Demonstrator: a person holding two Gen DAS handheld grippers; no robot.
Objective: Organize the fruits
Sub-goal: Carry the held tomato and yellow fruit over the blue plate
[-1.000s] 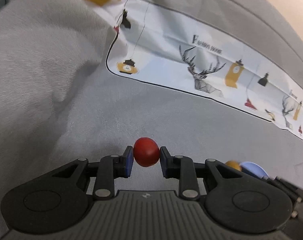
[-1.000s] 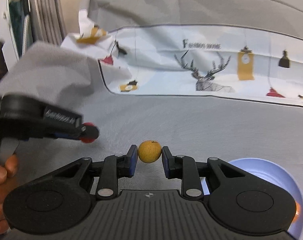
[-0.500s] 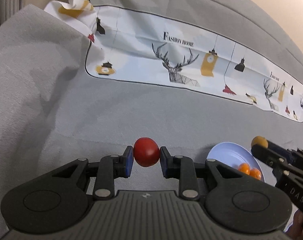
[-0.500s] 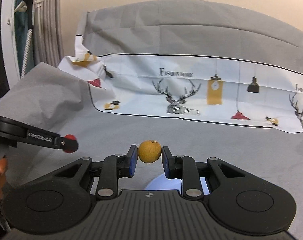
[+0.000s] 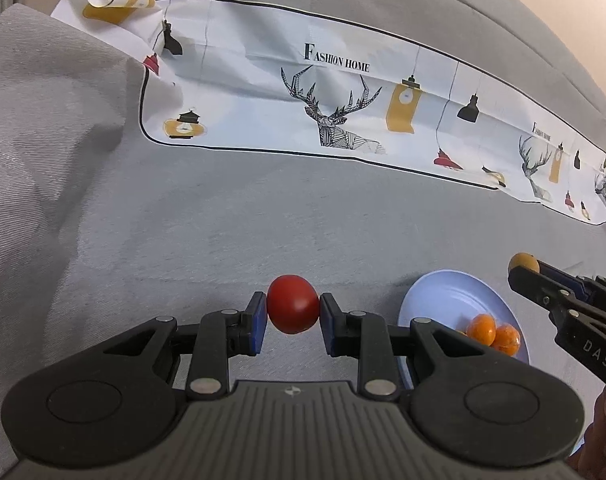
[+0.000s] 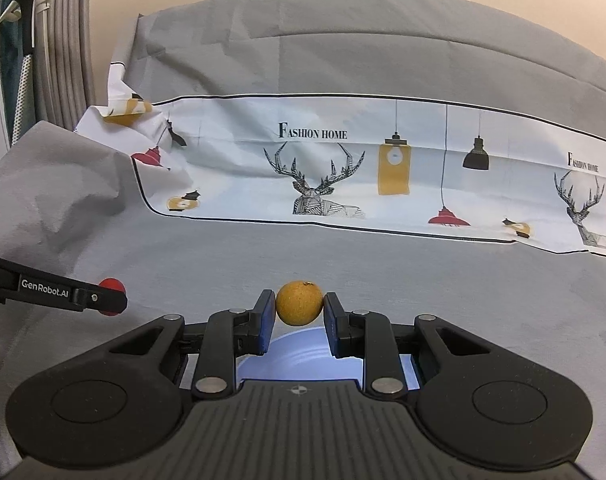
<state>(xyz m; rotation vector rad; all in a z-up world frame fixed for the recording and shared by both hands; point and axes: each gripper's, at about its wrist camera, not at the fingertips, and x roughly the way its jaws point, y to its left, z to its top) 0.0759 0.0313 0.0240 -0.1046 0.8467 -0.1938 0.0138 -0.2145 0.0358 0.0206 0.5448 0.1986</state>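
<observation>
A grey cloth (image 5: 223, 216) covers the whole work surface, with a printed deer-and-lamp panel (image 6: 343, 184) lying across its far side. On the cloth sits a pale blue plate (image 5: 443, 300), two small orange citrus fruits (image 5: 493, 332) resting at its near-right edge.

The left gripper (image 5: 293, 310) pinches a red tomato (image 5: 293, 309) between its blue pads, held above bare cloth just left of the plate. The right gripper (image 6: 299, 308) is clamped on a dull yellow-orange fruit (image 6: 299, 303) (a kumquat or small orange, hard to say), hanging over the plate, whose rim shows beneath its fingers.

The main risk I see is rolling: both fruits are round, the plate is shallow, and a release from height could bounce the yellow fruit off the rim or knock the two already there onto the cloth. Squeezing harder could split the tomato. The two grippers are also near each other, so converging on the plate together may clash.
</observation>
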